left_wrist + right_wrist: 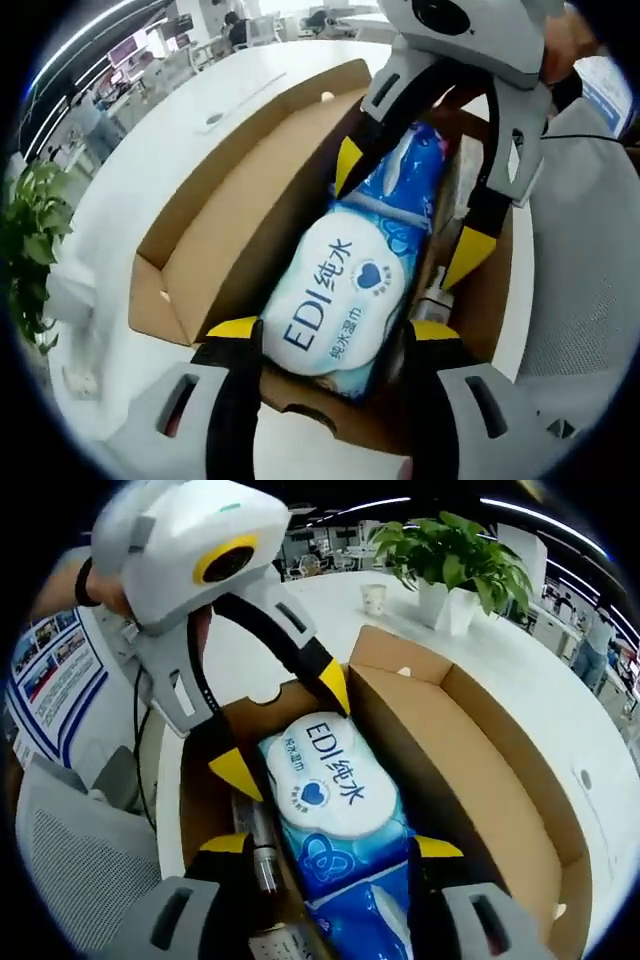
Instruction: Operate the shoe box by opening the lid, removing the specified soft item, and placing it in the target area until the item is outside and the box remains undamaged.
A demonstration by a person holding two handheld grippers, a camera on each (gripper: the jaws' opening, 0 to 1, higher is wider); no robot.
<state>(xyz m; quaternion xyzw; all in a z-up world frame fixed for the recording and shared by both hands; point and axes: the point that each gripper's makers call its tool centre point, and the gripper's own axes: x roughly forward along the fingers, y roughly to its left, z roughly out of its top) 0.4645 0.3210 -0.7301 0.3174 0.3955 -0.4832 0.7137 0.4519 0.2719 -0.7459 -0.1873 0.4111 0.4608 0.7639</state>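
The cardboard shoe box (pixel 215 265) (pixel 480 760) stands on a white table with its lid folded open. Inside lies a blue-and-white pack of wet wipes (pixel 345 295) (pixel 335 795) marked "EDI". My left gripper (pixel 332 330) (pixel 285 728) is open, its yellow-tipped jaws spread on either side of the pack's white end, close against it. My right gripper (pixel 330 845) (pixel 408 208) comes from the opposite end, also open. It straddles the pack's blue end and a small bottle (pixel 262 865) beside it.
A potted plant (pixel 460 560) (pixel 30 240) and a paper cup (pixel 373 598) stand on the white table (pixel 150 150) beyond the box. A grey mesh chair (pixel 590 280) (pixel 70 850) is at the table's edge. An office with desks lies behind.
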